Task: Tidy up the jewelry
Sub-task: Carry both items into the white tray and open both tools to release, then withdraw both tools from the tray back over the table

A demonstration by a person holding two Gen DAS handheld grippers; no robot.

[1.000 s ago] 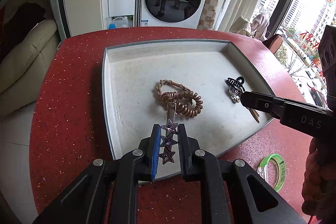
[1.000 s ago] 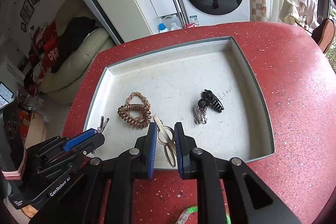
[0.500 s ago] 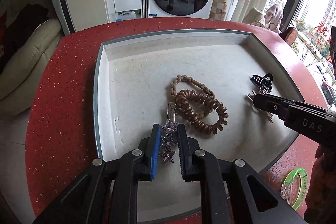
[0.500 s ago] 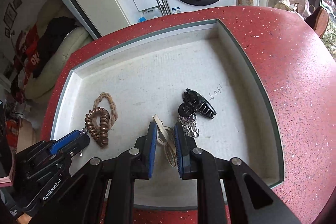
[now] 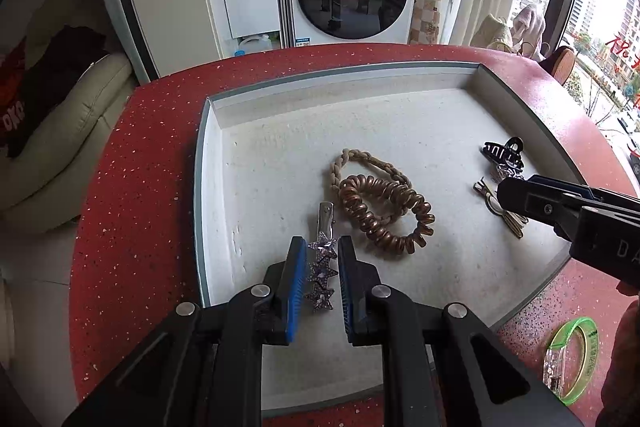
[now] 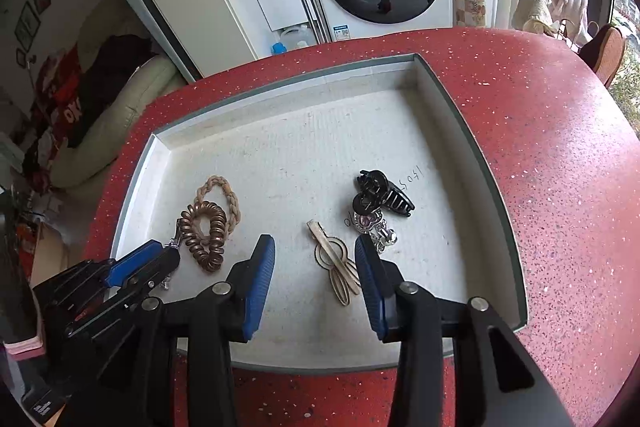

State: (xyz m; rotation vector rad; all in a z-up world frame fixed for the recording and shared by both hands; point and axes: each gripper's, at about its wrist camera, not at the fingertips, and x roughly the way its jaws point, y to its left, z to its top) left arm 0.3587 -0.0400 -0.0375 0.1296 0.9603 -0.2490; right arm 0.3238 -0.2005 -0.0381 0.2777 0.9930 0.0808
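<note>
**Left claw on star clip, right claw spread over gold clip**

Nearest to me in the left wrist view, my left claw [image 5: 319, 269] is clamped on the star hair clip [image 5: 321, 273]; its three purple stars sit between the blue pads and its metal tip points forward over the tray [image 5: 212, 187]. I cannot tell whether the clip touches the tray floor.

In the right wrist view, my right claw [image 6: 315, 263] has its fingers wide apart, holding nothing. The gold hair clip [image 6: 334, 263] lies flat on the tray floor between them, close to the right-hand finger.

Just beyond the star clip: the copper coil hair tie [image 5: 386, 213], overlapping the beige braided hair tie [image 5: 360, 163] behind it.

Further right, the silver clip [image 6: 374, 227] lies beside the gold one, touching the black claw clip [image 6: 384, 191] behind it.

The tray rests on the red speckled tabletop [image 6: 560, 163]. A green ring [image 5: 570, 363] lies on the tabletop outside the tray's near right edge.
</note>
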